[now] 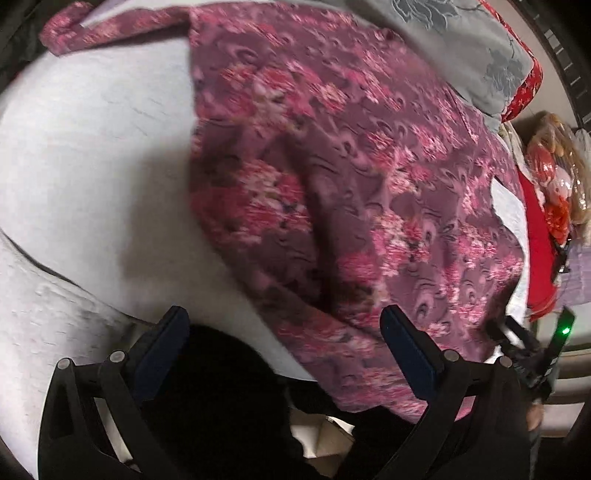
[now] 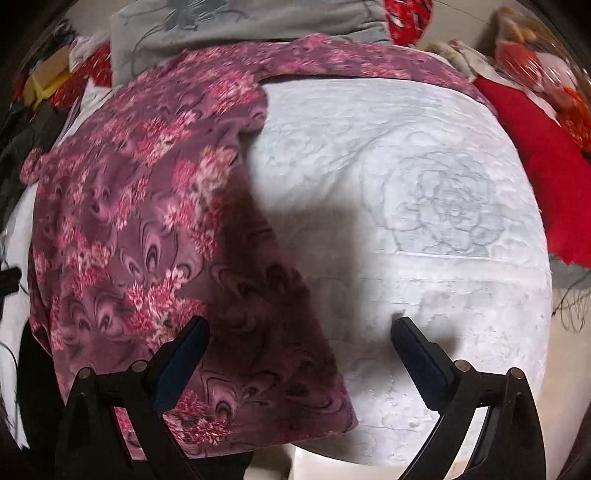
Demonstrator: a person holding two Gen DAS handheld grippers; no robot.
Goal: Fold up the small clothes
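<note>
A purple garment with pink flowers point(image 1: 332, 184) lies spread on a white quilted bed cover point(image 1: 92, 166). One long sleeve point(image 1: 122, 27) reaches to the far left in the left wrist view. My left gripper point(image 1: 284, 325) hangs open above the garment's near left edge, holding nothing. In the right wrist view the same garment point(image 2: 140, 221) fills the left half, with a sleeve point(image 2: 369, 55) stretched along the far side. My right gripper point(image 2: 299, 332) is open over the garment's right hem, where it meets the white cover point(image 2: 424, 203). The other gripper point(image 1: 532, 350), with a green light, shows at the right edge.
A grey flowered pillow point(image 2: 240, 22) lies beyond the garment. Red cloth point(image 2: 535, 166) and a wrapped toy point(image 2: 535, 62) sit at the right. More clutter point(image 2: 55, 74) is piled at the far left. The bed's near edge drops to dark floor point(image 1: 221, 406).
</note>
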